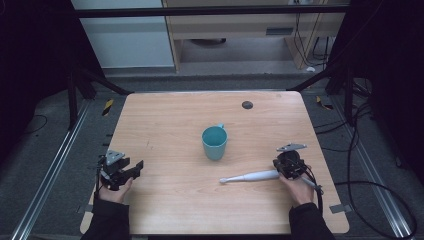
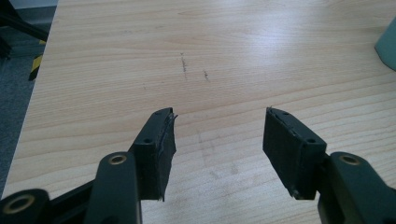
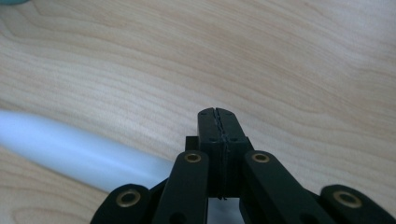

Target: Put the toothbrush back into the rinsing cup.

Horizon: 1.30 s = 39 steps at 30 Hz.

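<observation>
A teal cup (image 1: 214,142) with a handle stands upright near the middle of the table. A white toothbrush-like stick (image 1: 250,176) lies flat to its lower right, thin end pointing left. My right gripper (image 1: 279,167) sits over the stick's thick end. In the right gripper view its jaws (image 3: 217,114) are pressed together with nothing between the tips, and the blurred white stick (image 3: 70,149) runs off to the left beneath them. My left gripper (image 1: 137,167) rests near the table's left edge, open (image 2: 219,126), with bare wood between its pads. The cup's edge (image 2: 387,46) shows at far right.
The wooden table (image 1: 165,115) has a small dark round disc (image 1: 247,105) near its far edge. Cables (image 1: 370,190) lie on the floor to the right. Metal rails (image 1: 50,170) run along the left.
</observation>
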### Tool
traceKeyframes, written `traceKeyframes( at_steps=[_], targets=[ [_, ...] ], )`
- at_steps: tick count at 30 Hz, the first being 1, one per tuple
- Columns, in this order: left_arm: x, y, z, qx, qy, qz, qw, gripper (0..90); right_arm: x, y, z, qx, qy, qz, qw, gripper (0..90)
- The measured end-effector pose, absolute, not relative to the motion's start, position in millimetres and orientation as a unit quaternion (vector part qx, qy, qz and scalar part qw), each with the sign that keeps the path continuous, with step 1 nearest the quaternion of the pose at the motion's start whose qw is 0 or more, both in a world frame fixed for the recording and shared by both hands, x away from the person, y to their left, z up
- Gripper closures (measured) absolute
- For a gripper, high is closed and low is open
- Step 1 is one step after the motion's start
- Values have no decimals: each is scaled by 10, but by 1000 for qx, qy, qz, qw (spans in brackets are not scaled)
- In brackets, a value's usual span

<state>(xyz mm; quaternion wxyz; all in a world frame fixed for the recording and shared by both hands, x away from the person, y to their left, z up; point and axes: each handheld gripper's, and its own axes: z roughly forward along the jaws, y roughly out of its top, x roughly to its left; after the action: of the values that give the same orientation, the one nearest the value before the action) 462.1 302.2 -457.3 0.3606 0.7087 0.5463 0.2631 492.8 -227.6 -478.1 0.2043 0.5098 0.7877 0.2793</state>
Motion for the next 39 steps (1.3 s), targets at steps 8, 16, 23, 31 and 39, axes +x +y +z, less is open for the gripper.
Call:
traceKeyframes(
  at_steps=[8, 16, 23, 31, 39],
  targets=[
    [4627, 3019, -4572, 710, 545, 264, 359, 430, 4834, -2333, -4755, 511, 788, 277, 203, 900],
    [4628, 3020, -4571, 710, 545, 266, 358, 431, 4755, -2320, -4761, 506, 794, 267, 203, 900],
    [4622, 3015, -4570, 711, 544, 266, 357, 431, 4675, -2341, -4748, 506, 794, 269, 204, 900],
    [4626, 3022, -4573, 710, 546, 265, 357, 431, 4593, -2371, -4739, 505, 794, 274, 199, 900],
    [4623, 3021, -4570, 711, 545, 267, 356, 430, 4520, -2350, -4734, 497, 801, 269, 198, 900]
  ],
)
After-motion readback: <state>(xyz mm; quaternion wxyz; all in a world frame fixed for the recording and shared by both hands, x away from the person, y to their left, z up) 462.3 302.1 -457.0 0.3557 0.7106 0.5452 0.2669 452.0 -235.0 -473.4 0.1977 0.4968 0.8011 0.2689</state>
